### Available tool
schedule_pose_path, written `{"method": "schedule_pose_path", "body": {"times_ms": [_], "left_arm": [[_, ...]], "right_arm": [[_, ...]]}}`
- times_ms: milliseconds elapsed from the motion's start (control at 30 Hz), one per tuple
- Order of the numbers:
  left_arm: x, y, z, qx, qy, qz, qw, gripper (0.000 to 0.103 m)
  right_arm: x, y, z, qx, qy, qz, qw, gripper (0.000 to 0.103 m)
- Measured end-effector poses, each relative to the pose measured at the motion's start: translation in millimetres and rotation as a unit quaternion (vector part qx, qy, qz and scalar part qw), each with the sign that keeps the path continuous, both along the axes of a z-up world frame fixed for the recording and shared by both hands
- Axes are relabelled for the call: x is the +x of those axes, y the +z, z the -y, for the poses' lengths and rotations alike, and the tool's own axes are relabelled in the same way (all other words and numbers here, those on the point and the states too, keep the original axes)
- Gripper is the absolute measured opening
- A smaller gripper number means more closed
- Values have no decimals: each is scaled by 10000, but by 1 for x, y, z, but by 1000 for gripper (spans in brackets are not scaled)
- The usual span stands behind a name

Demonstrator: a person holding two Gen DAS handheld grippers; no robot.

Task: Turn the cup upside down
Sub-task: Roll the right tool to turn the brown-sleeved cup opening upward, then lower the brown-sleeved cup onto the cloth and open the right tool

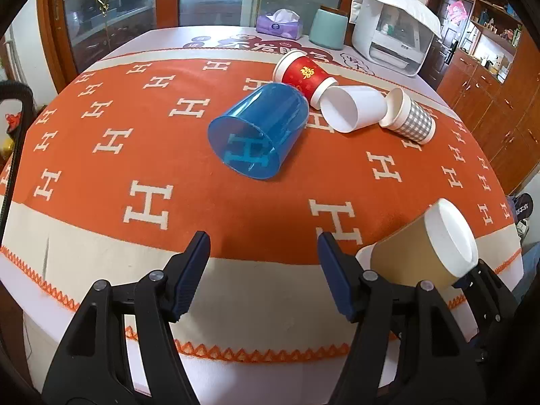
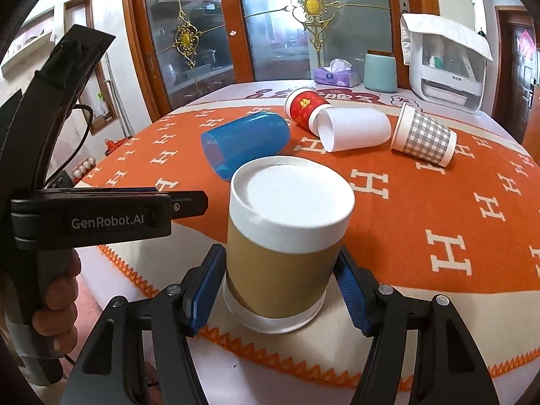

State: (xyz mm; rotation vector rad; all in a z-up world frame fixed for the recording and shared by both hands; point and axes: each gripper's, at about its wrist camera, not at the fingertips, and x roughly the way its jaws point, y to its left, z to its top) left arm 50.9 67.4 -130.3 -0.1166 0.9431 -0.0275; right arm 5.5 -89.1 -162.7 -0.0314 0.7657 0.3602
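A brown paper cup [image 2: 280, 263] with white bands stands upside down, its flat white base up and its rim on the cloth. My right gripper [image 2: 281, 290] has a pad on each side of it, shut on it. The same cup shows in the left wrist view [image 1: 422, 253], tilted by the lens, with the right gripper's black fingers [image 1: 479, 280] behind it. My left gripper [image 1: 263, 270] is open and empty over the near edge of the cloth, to the left of the cup.
An orange cloth [image 1: 168, 175] with white H marks covers the table. A blue plastic cup [image 1: 260, 131], a red cup [image 1: 303, 76], a white cup [image 1: 351, 108] and a grey checked cup [image 1: 408, 118] lie on their sides mid-table. A tissue box [image 1: 280, 23], a teal canister [image 1: 327, 28] and a white appliance [image 1: 391, 30] stand at the back.
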Motion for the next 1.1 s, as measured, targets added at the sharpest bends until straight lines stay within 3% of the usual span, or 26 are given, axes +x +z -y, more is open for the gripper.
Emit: {"method": "schedule_pose_path", "body": {"times_ms": [233,667,767,1100], "left_arm": [[-3,5,0,173,77,17,9998,63],[-21,30,7,367,-52,245,9990,64],[-23,35,11,430,-146,152,9989,72],[-38,70,14,285,-122,297,9991,72]], "right_arm": [[-10,8,-2,-63,32,199,9998,86],[-37,35,10,53,-102,303,9995,86],[-41,44,18,56,-275,288,9992,87],[-65,99,37,-68,-800,578,9951,87]]}}
